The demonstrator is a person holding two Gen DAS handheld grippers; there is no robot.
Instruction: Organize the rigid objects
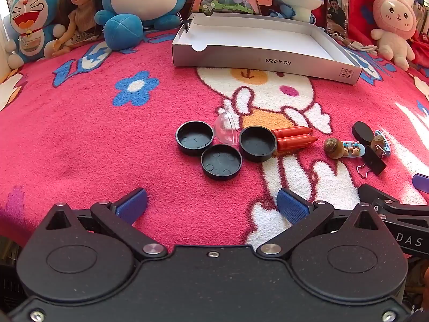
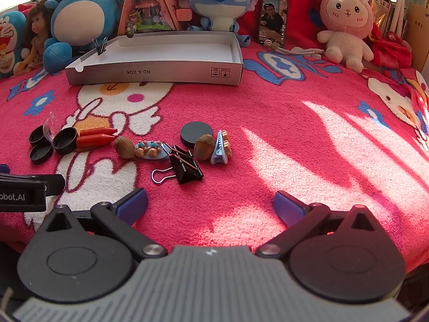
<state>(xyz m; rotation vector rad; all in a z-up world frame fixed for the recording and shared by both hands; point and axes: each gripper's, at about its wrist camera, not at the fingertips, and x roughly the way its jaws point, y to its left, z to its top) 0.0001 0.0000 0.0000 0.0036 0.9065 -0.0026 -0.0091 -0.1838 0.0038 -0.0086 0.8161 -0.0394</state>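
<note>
Three black round lids (image 1: 221, 161) (image 2: 65, 141) lie on the pink blanket with a clear plastic dome (image 1: 225, 131) and two red crayons (image 1: 294, 137) (image 2: 96, 140). To their right lie two acorns (image 2: 124, 147), blue hair clips (image 2: 150, 152), a black disc (image 2: 195, 133) and a black binder clip (image 2: 186, 170). My left gripper (image 1: 211, 205) is open just short of the lids, nothing between its blue pads. My right gripper (image 2: 210, 205) is open too, a little short and right of the binder clip. A shallow white box (image 1: 268, 61) (image 2: 161, 73) lies empty at the back.
Plush toys (image 2: 219, 2), a doll (image 1: 79, 13), a triangular picture box (image 2: 150, 8) and a phone (image 2: 273, 20) line the back behind the white box. A small binder clip (image 2: 101, 47) grips the box's left wall. Sunlit blanket (image 2: 321, 147) spreads to the right.
</note>
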